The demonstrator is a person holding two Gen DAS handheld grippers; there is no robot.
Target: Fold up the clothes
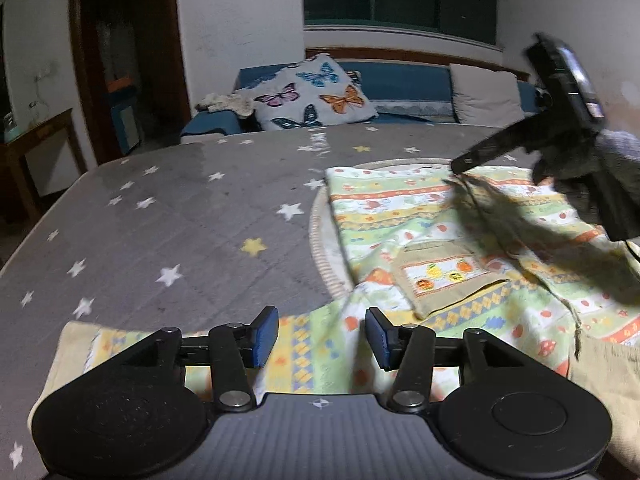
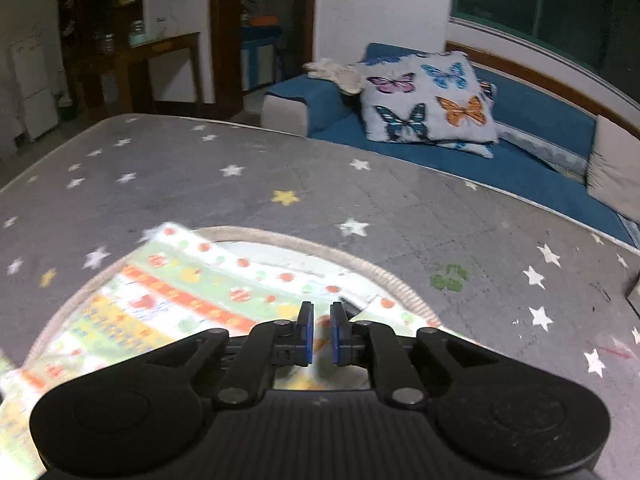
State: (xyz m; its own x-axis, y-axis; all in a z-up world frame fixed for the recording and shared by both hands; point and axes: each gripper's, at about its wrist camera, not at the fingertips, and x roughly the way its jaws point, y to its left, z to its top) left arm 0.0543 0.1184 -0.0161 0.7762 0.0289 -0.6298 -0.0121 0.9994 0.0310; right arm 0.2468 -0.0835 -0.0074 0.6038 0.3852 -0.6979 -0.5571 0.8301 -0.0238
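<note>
Patterned garment (image 1: 460, 236) unlabelled; left hand-held gripper (image 1: 322, 334) spread, right hand-held gripper (image 2: 321, 330) pinching it

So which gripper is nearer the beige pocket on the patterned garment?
Left. The left gripper hovers open just below the beige pocket; the right gripper pinches the patterned garment at its far edge.
</note>
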